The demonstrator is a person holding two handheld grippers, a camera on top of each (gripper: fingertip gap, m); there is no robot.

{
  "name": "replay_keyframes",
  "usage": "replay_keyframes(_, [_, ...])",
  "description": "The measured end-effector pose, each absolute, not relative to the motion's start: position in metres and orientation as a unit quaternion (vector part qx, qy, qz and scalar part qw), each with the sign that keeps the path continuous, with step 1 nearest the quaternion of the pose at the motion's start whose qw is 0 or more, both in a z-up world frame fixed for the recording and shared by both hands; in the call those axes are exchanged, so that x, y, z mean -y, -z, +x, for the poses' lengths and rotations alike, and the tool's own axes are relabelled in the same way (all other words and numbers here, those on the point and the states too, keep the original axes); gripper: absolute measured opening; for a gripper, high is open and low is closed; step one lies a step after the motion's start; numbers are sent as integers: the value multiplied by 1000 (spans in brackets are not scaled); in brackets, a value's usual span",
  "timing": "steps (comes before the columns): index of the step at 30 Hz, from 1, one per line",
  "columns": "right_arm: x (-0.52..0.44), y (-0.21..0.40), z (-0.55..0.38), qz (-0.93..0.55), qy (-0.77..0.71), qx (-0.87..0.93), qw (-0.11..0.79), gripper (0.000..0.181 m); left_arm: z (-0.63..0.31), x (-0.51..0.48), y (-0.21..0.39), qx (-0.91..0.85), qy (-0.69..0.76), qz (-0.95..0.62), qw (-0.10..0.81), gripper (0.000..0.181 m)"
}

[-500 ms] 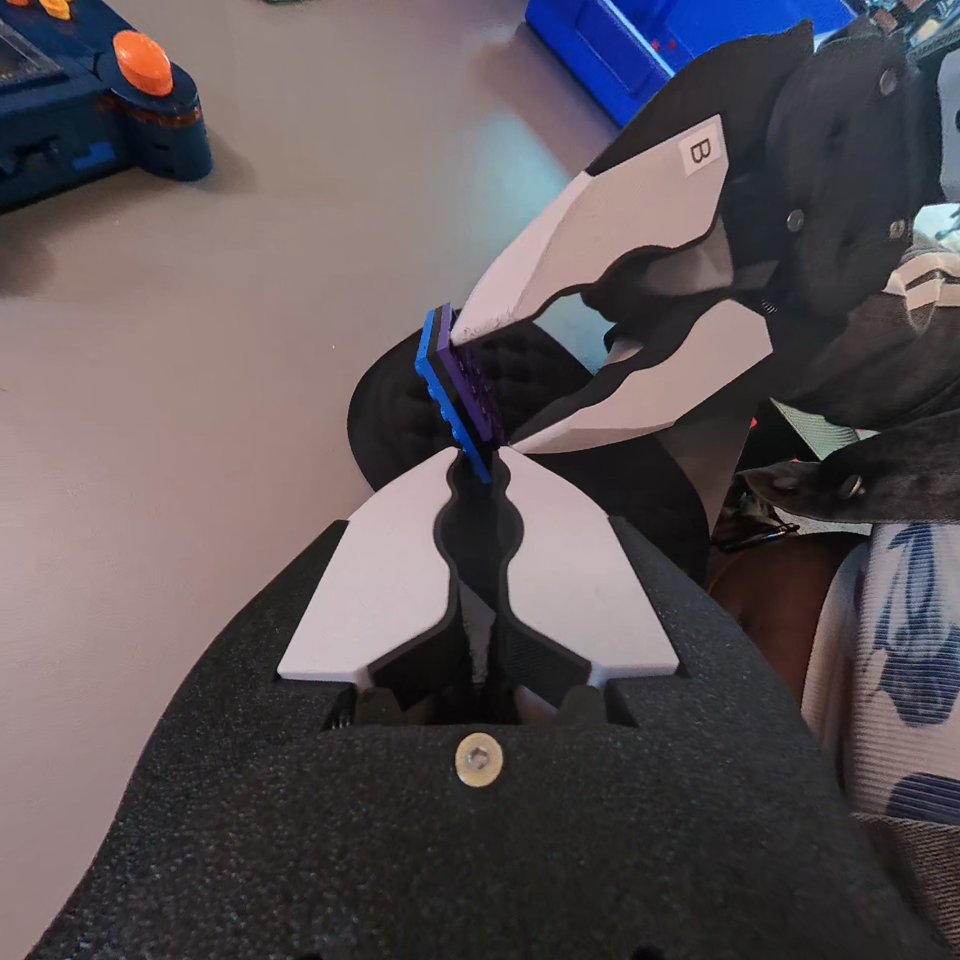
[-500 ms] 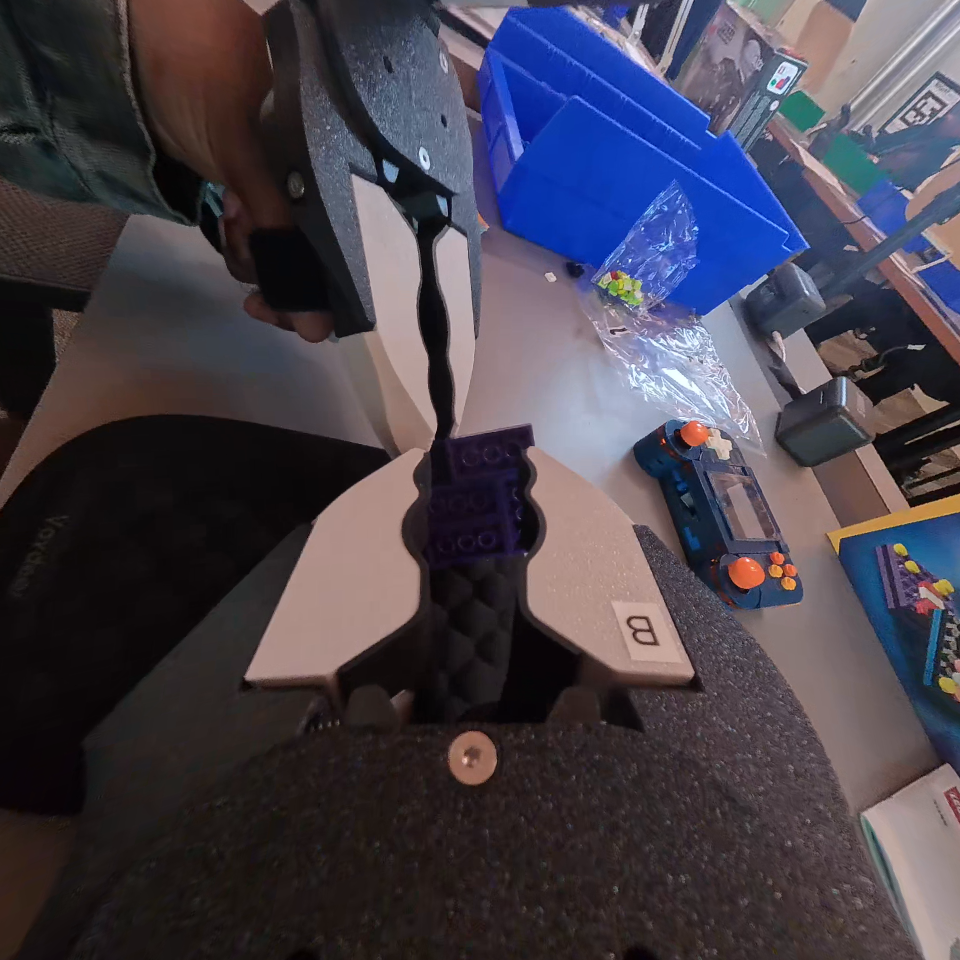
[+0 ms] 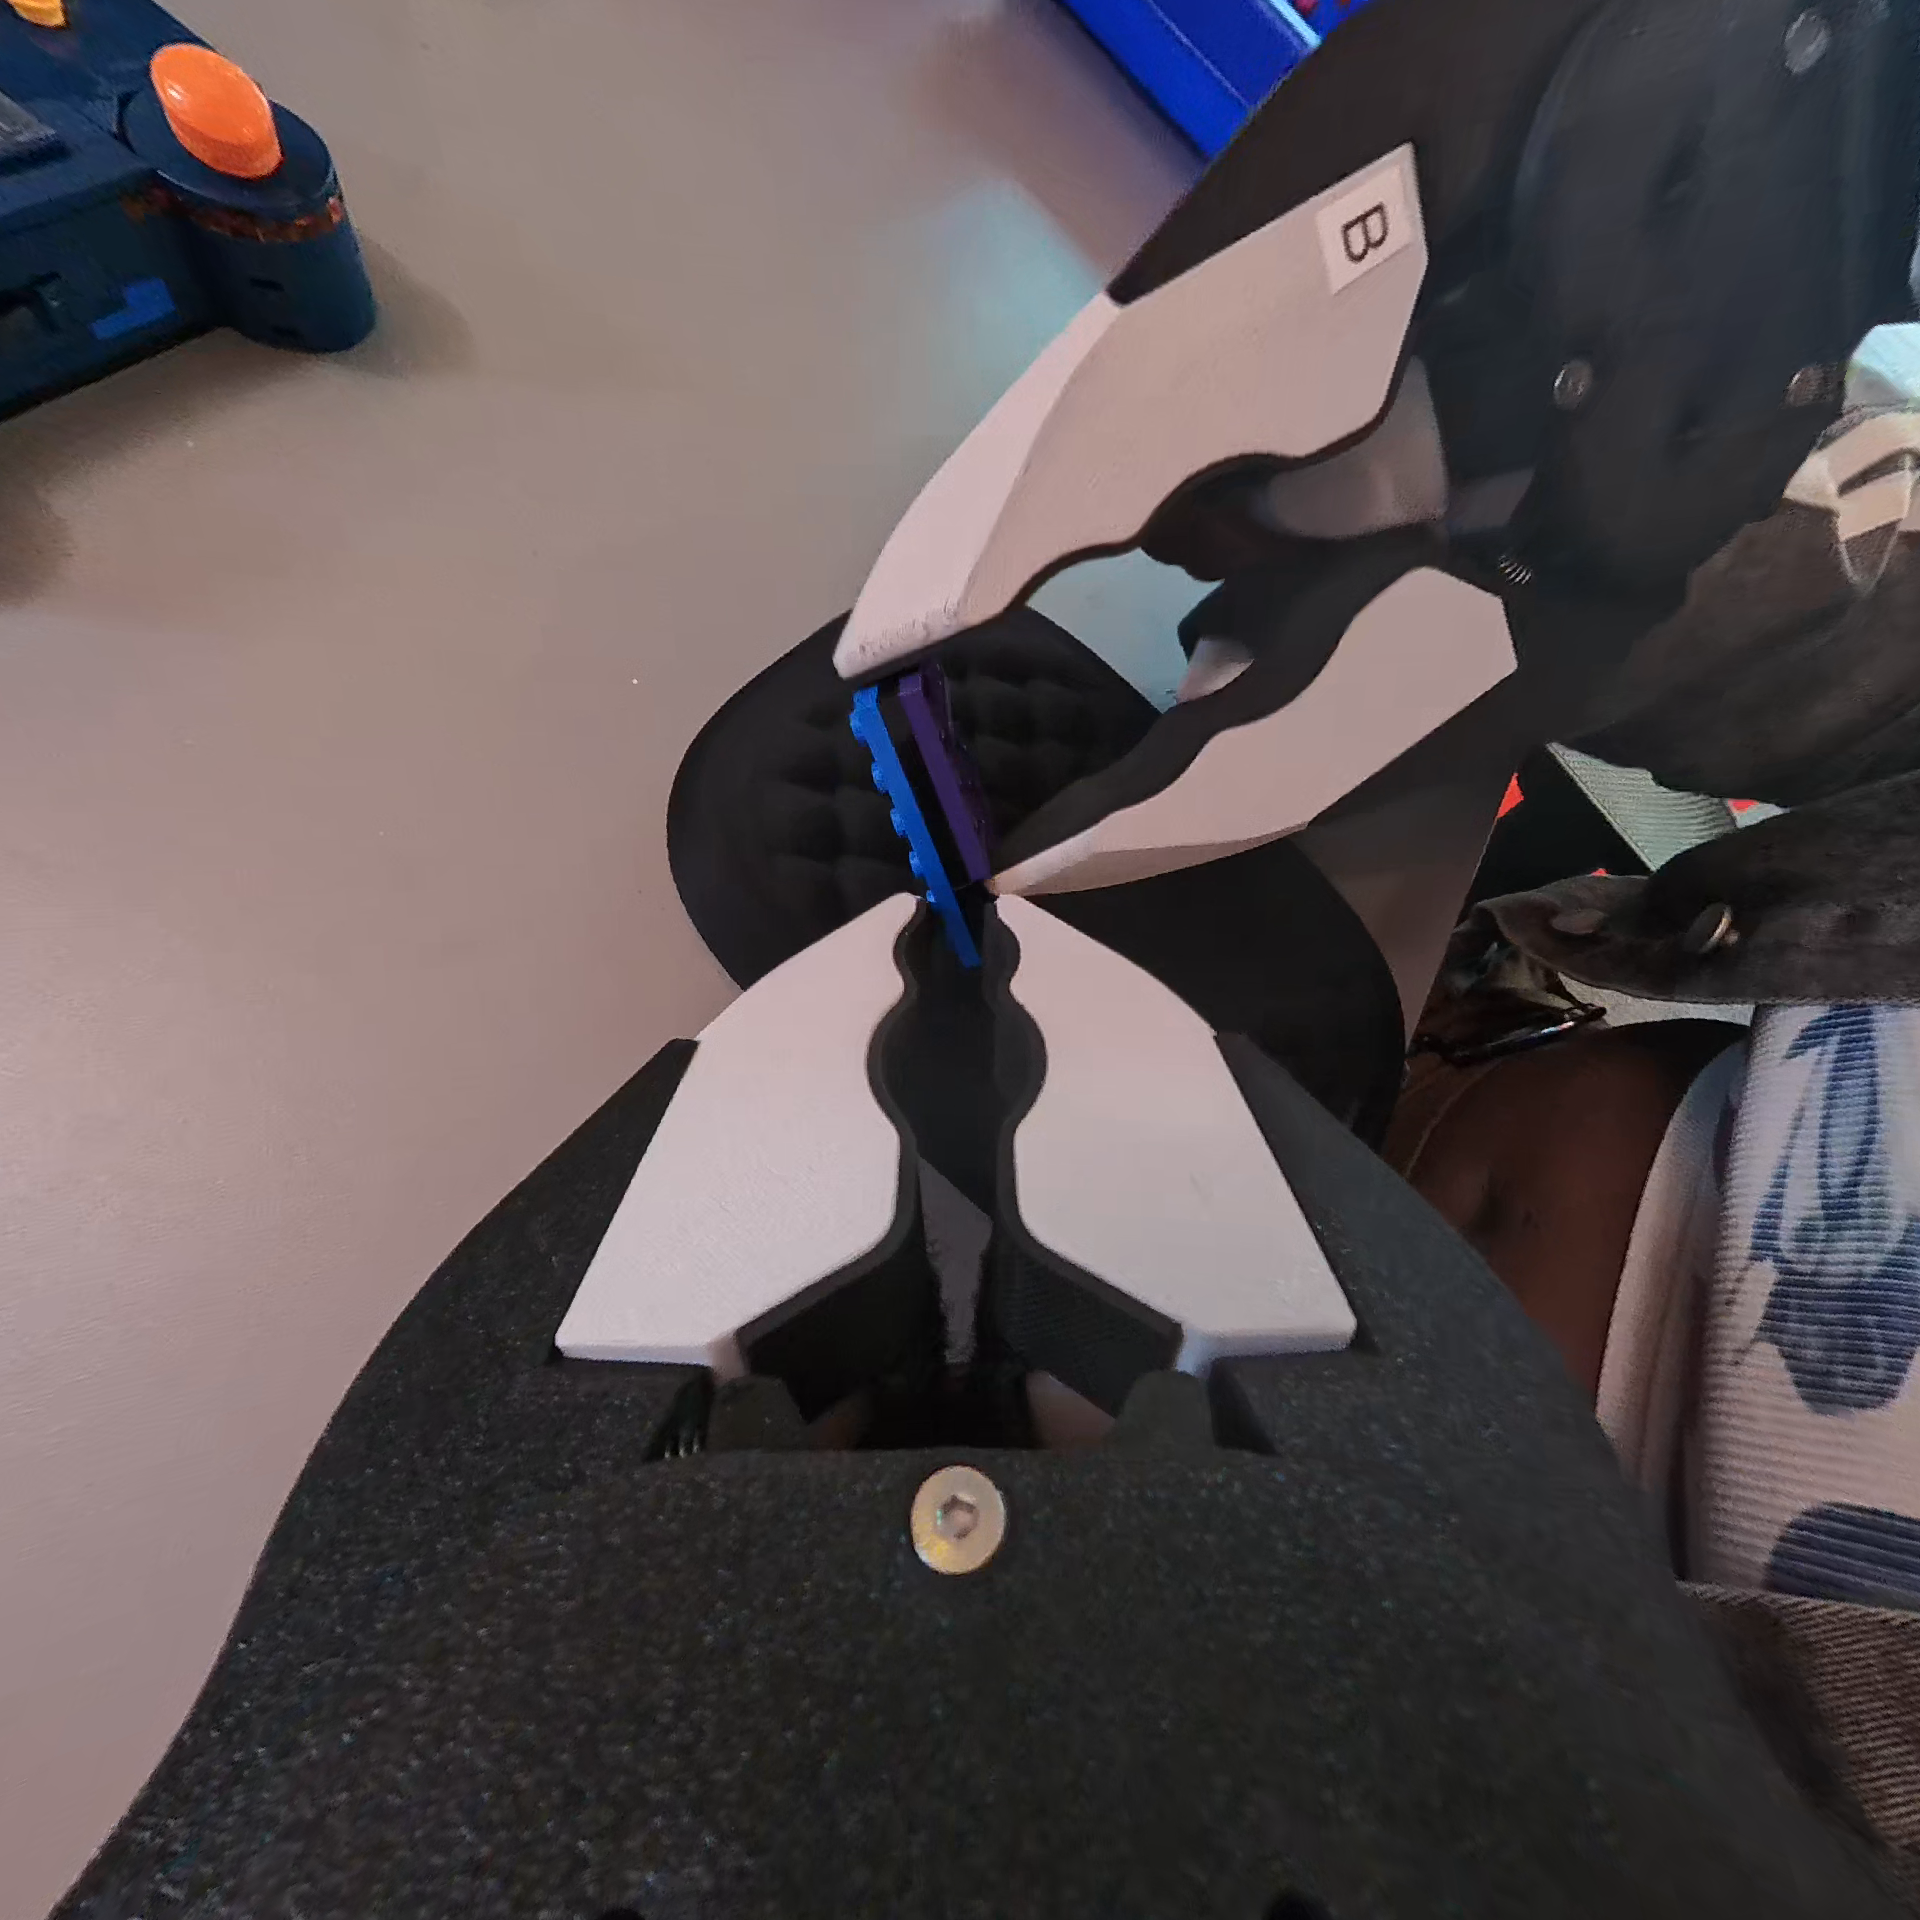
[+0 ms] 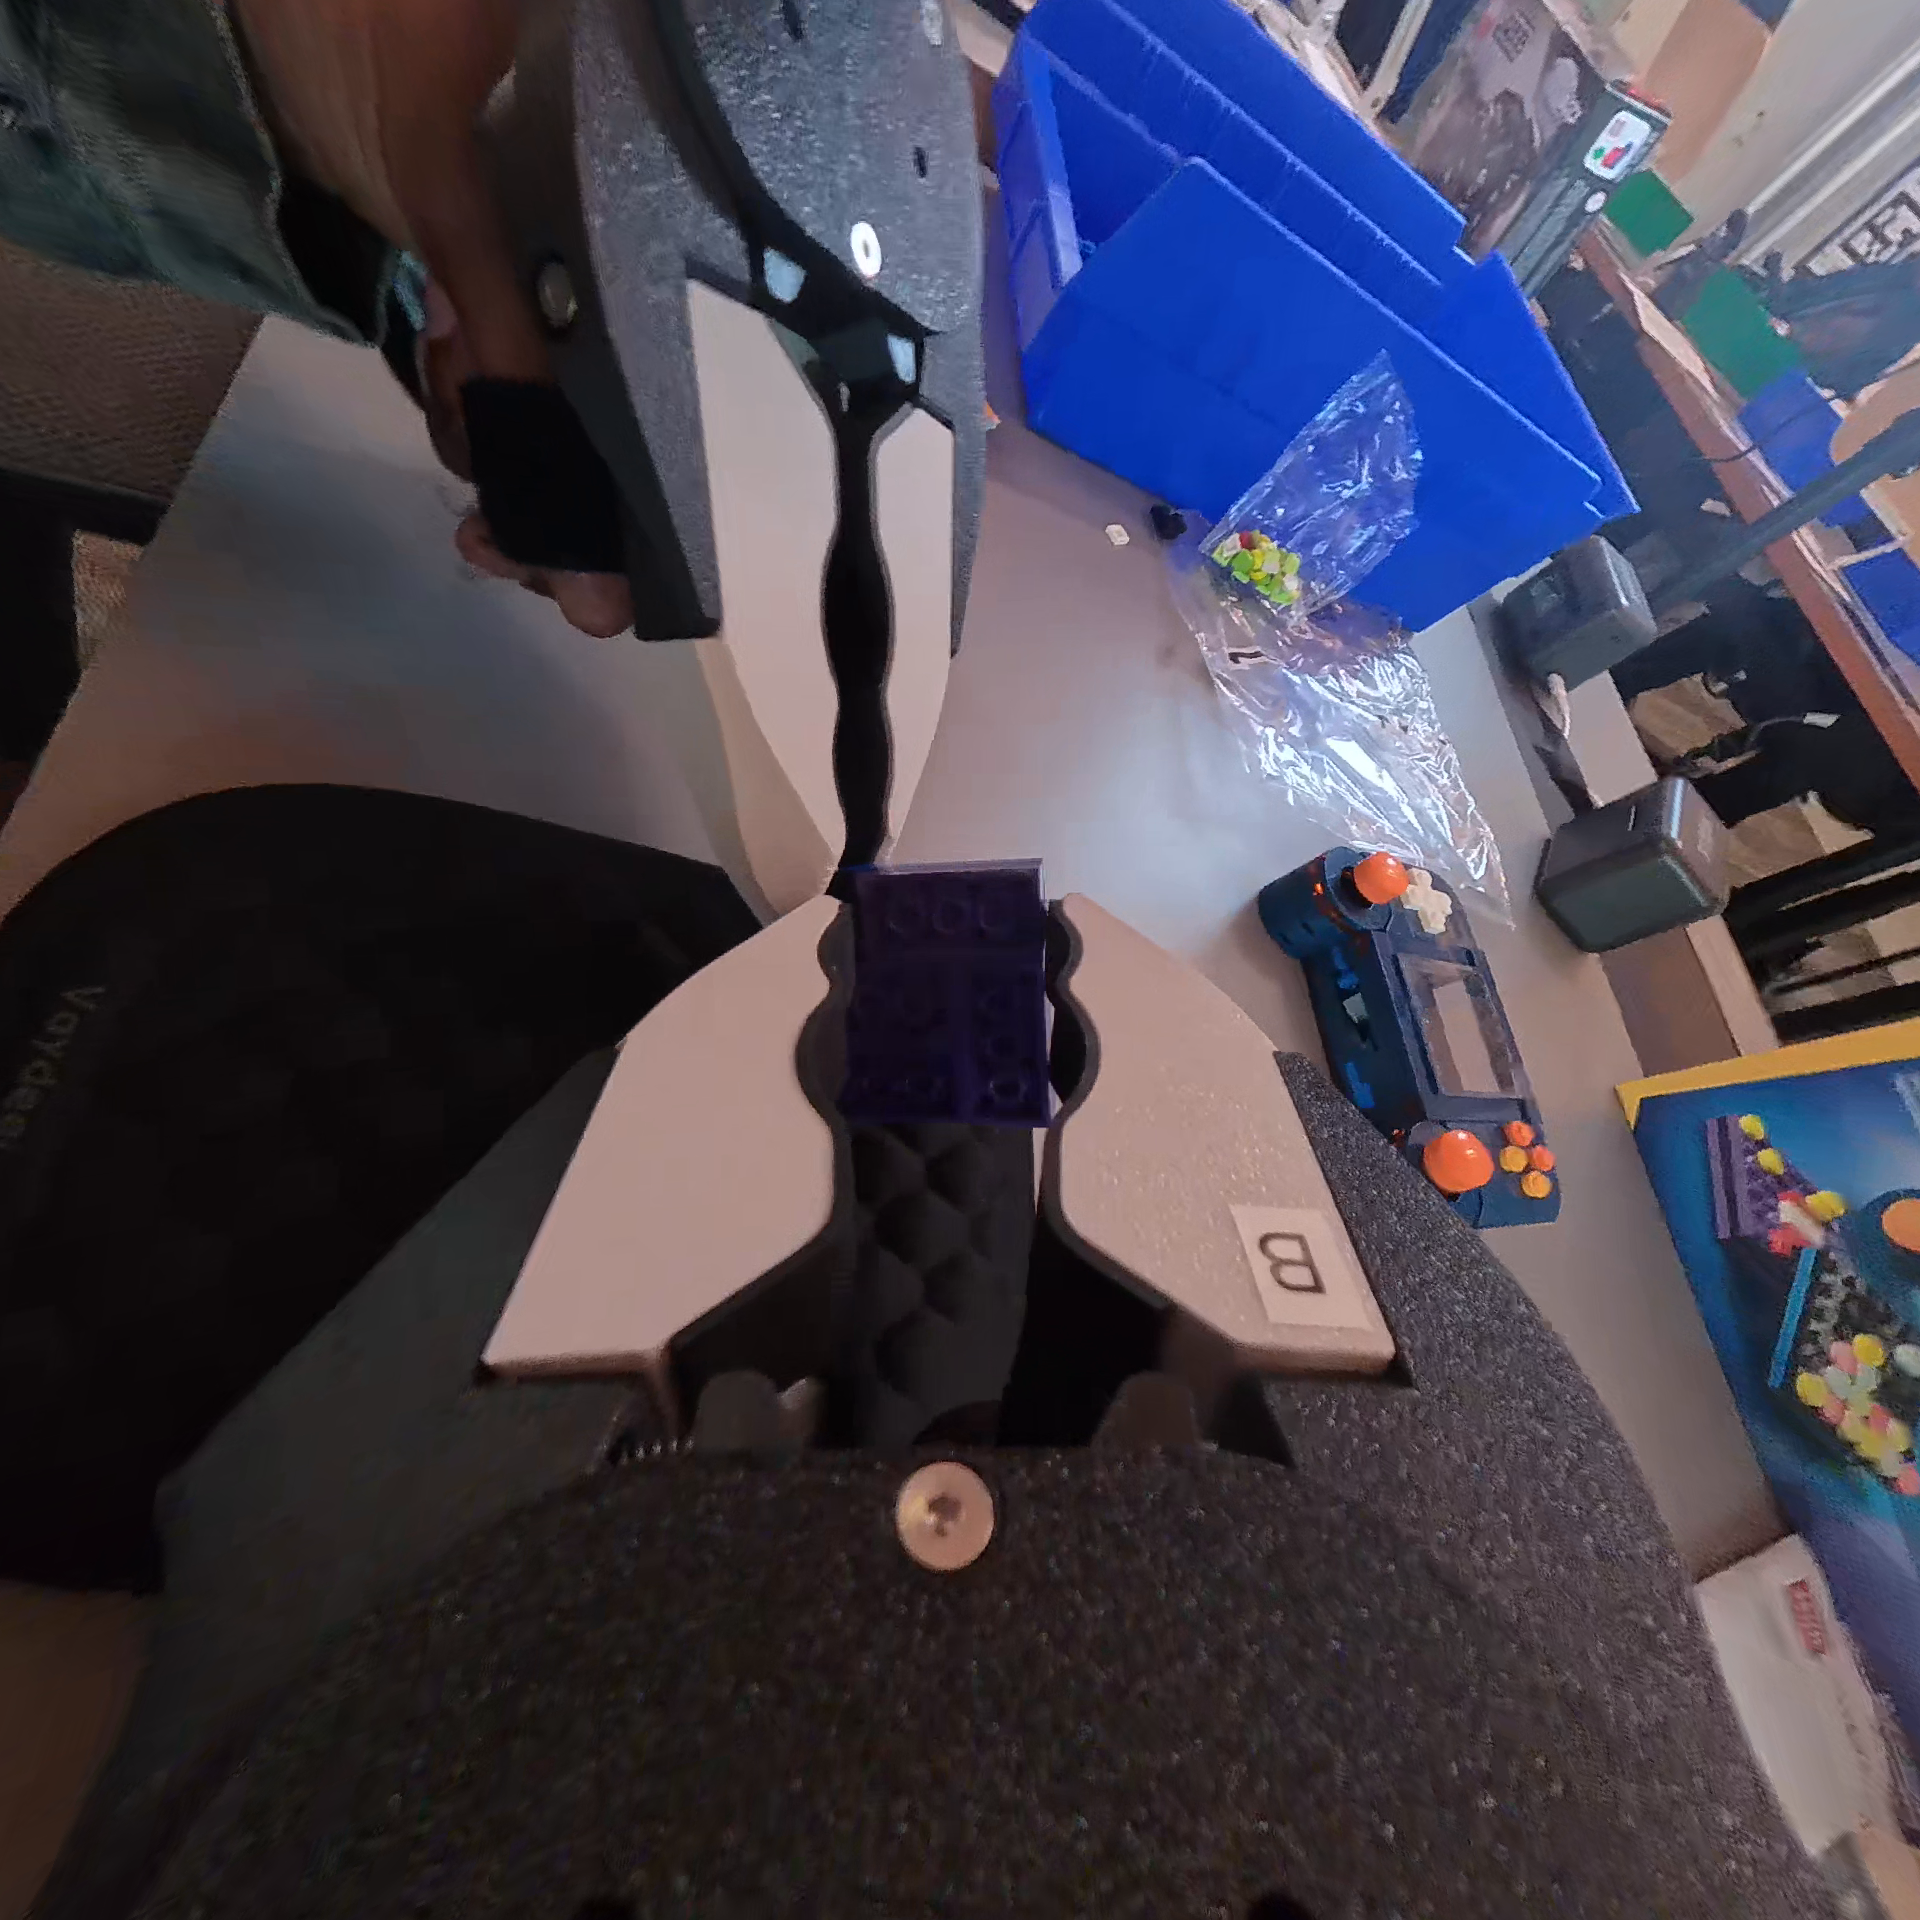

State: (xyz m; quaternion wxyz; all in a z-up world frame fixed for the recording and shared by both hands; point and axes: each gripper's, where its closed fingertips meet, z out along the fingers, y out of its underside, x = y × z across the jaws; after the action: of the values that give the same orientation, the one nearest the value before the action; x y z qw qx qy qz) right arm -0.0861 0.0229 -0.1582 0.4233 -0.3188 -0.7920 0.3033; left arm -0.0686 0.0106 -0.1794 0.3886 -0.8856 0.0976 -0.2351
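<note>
A thin blue plate (image 3: 902, 805) and a purple plate (image 3: 951, 769) are pressed flat against each other, held up above a black padded mat (image 3: 790, 790). My left gripper (image 3: 961, 914) is shut on the lower end of the blue plate. My right gripper (image 3: 935, 769) comes in from the upper right and clamps the purple plate by its two edges. In the right wrist view the purple plate (image 4: 945, 1008) sits between my right gripper's (image 4: 951, 914) fingers. There the left gripper (image 4: 857, 852) comes down from above, shut, with its tips at the plate's far edge.
A dark blue brick-built handheld toy with orange buttons (image 4: 1413, 1049) lies on the grey table (image 3: 364, 727) and shows in the left wrist view (image 3: 156, 208). Blue bins (image 4: 1247, 312), a clear bag of small pieces (image 4: 1320, 623) and a picture box (image 4: 1787, 1299) are to the right. The tips of both grippers are at nearly the same place.
Both grippers keep their hold. The purple plate now sits straighter between the right fingers, and the stacked plates have turned slightly in the left view.
</note>
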Motion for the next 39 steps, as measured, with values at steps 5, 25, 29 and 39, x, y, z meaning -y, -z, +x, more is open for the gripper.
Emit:
replay_keyframes(5, [-20,168,-90,-249,-246,830,434,34,-71,-10,195,-115,234,-902,344,7])
replay_keyframes(25, [-10,173,-84,-34,-228,844,485,33,-94,-25,163,-54,323,-808,490,0])
replay_keyframes(29, [-9,174,-84,-33,-213,844,492,34,-94,-24,163,-70,318,-810,488,0])
replay_keyframes(39, [-11,173,-81,-5,-213,835,508,33,-86,-19,158,-51,396,-783,477,3])
